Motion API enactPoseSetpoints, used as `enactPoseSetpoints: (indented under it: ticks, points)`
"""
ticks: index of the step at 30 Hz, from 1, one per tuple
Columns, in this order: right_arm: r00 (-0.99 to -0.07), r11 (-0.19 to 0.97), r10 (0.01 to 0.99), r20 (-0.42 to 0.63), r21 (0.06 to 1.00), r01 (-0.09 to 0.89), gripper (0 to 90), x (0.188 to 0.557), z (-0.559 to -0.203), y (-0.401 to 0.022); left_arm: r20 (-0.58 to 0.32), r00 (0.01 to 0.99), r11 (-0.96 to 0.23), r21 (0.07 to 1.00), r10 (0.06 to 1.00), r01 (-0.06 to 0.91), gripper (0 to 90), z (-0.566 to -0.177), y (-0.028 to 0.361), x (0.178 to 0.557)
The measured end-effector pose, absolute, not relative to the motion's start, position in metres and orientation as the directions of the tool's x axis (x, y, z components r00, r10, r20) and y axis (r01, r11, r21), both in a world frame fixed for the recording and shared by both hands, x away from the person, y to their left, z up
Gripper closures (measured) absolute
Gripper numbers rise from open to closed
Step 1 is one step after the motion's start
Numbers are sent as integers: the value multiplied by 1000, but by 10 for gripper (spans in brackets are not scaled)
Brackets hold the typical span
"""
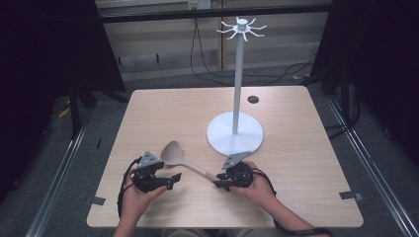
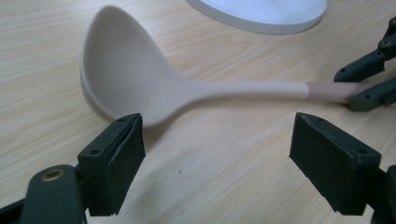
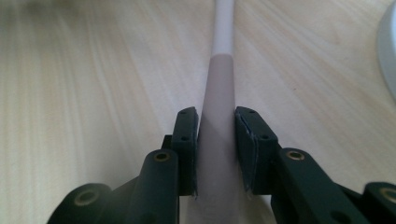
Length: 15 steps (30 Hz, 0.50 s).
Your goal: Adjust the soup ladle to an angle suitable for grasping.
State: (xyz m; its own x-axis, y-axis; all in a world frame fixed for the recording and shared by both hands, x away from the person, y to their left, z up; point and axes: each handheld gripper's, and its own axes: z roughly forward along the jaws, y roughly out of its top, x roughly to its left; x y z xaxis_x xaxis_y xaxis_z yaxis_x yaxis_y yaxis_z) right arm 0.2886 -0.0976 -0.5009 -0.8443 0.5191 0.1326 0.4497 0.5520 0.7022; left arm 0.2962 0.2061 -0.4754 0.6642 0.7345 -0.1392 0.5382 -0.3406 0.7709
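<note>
Beige ladle (image 1: 174, 154), low in the frame, looks light, stiff and smooth. Right hand-held gripper (image 1: 220, 183) squeezes its handle end; left hand-held gripper (image 1: 174, 178) waits open.

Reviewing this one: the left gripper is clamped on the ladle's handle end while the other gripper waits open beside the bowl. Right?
Not quite: it is the right gripper that is clamped on the ladle at the handle end, as the right gripper view shows. The left gripper is the one waiting open beside the bowl.
</note>
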Motion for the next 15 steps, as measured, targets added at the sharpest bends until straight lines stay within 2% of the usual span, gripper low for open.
enactPoseSetpoints:
  ticks: [8,15]
  points:
    - [-859,560,492,140,704,436,699,274,-501,-105,-119,690,-367,775,714,514,179,-468,201,299]
    - [-845,544,515,142,708,451,617,274,-501,-111,-98,732,-415,770,674,485,174,-465,187,305]
